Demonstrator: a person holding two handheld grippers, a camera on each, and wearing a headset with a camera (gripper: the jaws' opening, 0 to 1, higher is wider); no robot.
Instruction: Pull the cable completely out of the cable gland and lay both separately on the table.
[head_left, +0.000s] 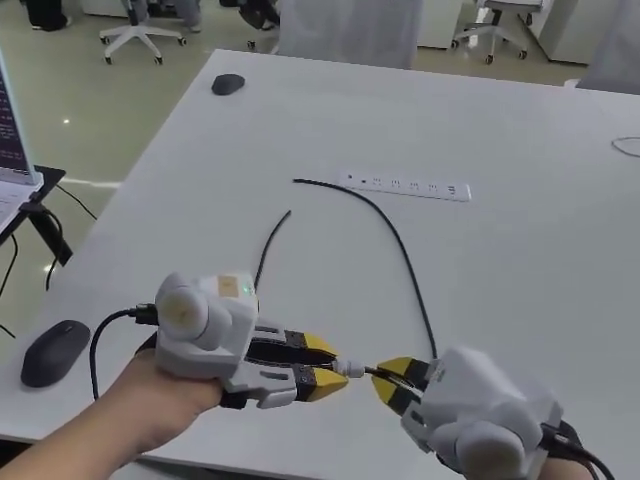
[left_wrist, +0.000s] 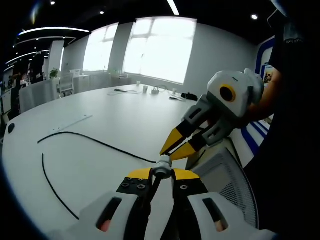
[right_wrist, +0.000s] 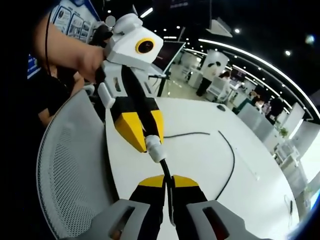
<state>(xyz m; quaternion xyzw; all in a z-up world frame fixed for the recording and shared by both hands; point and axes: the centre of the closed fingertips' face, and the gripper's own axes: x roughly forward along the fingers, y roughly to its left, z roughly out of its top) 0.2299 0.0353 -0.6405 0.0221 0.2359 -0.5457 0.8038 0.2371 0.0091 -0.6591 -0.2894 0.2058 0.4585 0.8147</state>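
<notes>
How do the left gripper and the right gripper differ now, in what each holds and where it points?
The left gripper is shut on the pale cable gland; the right gripper is shut on the black cable just beside the gland. In the head view the left one points right, the right one points left. Both have yellow fingers.
</notes>
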